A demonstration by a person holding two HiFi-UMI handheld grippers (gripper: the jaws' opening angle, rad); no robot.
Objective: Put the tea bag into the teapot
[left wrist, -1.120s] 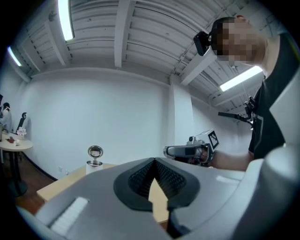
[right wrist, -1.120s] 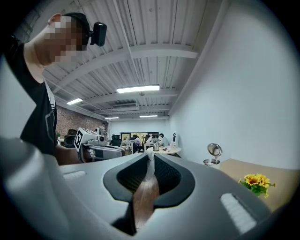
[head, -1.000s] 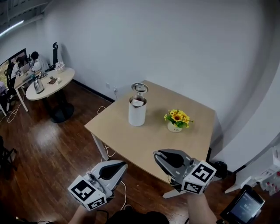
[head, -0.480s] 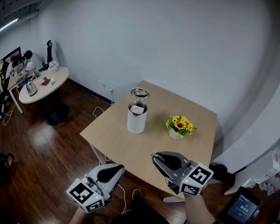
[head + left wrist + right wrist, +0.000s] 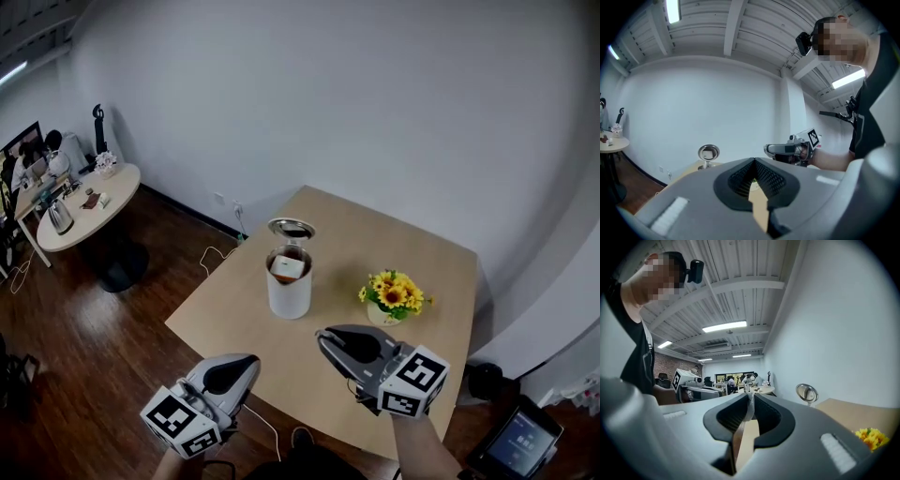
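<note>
A white cylindrical teapot (image 5: 289,292) stands open on the wooden table (image 5: 234,314). A small white tea bag (image 5: 288,267) lies in its mouth. The teapot's metal lid (image 5: 292,229) rests on the table just behind it, and shows too in the left gripper view as the lid (image 5: 708,152) and in the right gripper view as the lid (image 5: 806,392). My left gripper (image 5: 246,362) hangs by the table's near edge, shut and empty. My right gripper (image 5: 324,335) is over the near part of the table, right of the teapot, also shut and empty.
A small pot of yellow flowers (image 5: 394,296) stands right of the teapot. A white wall runs behind the table. A round table (image 5: 89,202) with people seated beyond it stands far left on the dark wooden floor. A tablet (image 5: 520,441) lies at the lower right.
The view has shifted toward the table. Both grippers have moved forward, the right one now over the tabletop. Both stay shut; the teapot, lid and flowers have not moved on the table.
</note>
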